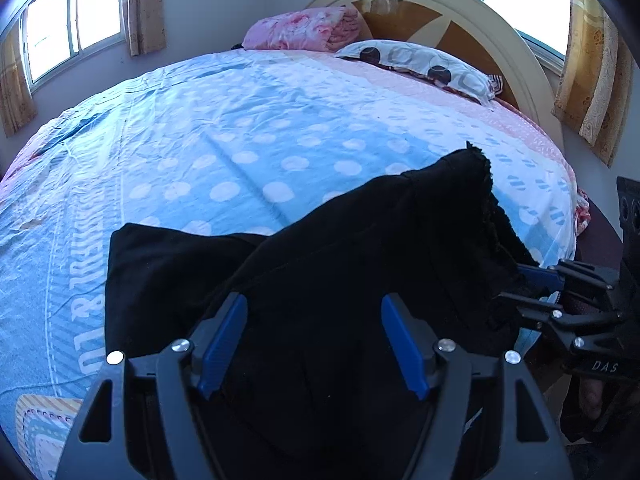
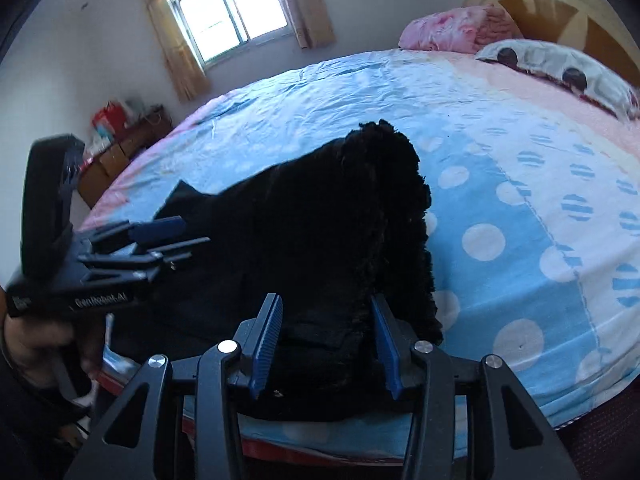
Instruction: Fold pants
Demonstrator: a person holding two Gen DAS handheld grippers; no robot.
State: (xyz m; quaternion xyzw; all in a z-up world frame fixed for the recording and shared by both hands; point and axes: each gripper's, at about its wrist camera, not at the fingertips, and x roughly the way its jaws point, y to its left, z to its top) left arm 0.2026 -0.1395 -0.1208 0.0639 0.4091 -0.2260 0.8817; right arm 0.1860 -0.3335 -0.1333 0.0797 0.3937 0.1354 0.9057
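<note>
1. Here, the black pants (image 1: 320,248) lie bunched on the near edge of the bed (image 1: 240,128), on a blue sheet with white dots.
2. One part of the cloth lies flat toward the left, while a thicker fold rises in a hump toward the far right, its fuzzy edge showing in both views.
3. The left gripper (image 1: 314,338) hangs over the near part of the pants with its blue pads spread apart; the cloth lies below and between them, and the pads do not press on it, so the jaws are released.
4. In the right wrist view, the right gripper (image 2: 326,340) has dark cloth between its two blue pads; the fabric fills the gap from pad to pad, so it grasps the pants at their near edge.
5. A hand (image 2: 44,344) holds the left tool's handle at the near left of that view.
6. At the far end of the bed, a pink folded quilt (image 1: 300,30) sits beside a spotted pillow (image 1: 416,66), against a curved headboard (image 1: 460,20).
7. A window (image 2: 228,8) with curtains stands in the far wall.
</note>
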